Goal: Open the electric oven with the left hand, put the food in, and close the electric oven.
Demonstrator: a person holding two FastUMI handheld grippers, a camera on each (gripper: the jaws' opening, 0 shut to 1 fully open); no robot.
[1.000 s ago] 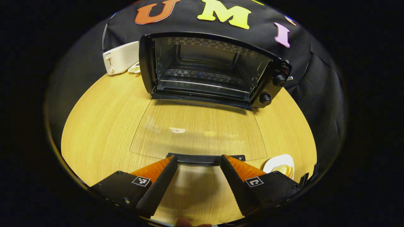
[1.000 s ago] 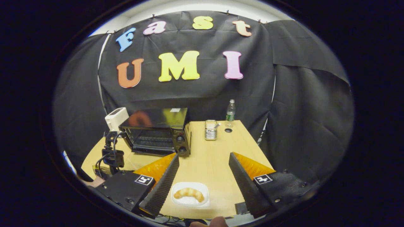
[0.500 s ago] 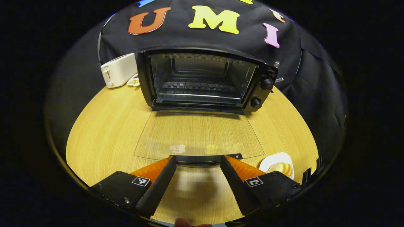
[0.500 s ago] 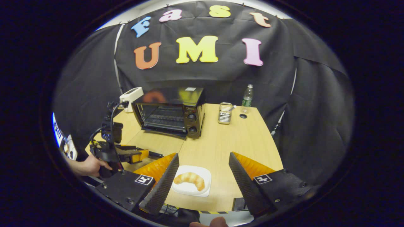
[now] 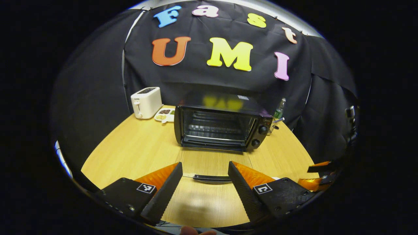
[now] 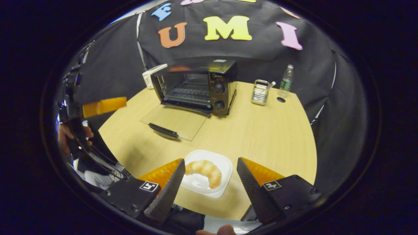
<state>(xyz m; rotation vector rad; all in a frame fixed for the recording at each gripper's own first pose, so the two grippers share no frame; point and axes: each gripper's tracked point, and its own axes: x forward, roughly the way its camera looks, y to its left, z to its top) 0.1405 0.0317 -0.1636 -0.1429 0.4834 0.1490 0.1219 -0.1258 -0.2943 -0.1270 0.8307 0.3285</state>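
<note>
A staged recording booth: black cloth wall [image 6: 107, 75] behind a wooden table [image 6: 267, 130] holding kitchen appliances.

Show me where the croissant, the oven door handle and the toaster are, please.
croissant [image 6: 205, 171]: right gripper view, middle of its curved body.
oven door handle [image 6: 163, 130]: right gripper view, middle of the bar.
toaster [image 5: 146, 102]: left gripper view, its front side.

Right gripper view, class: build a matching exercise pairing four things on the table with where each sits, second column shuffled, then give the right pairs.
Things:
1. croissant
2. oven door
3. water bottle
4. toaster

Places:
A. behind the oven, at its left
B. on the white plate, between the right hand-held gripper's open fingers
C. far edge of the table, right of the metal rack
D. folded down flat in front of the oven

Pairs: 1-B, 2-D, 3-C, 4-A
</note>
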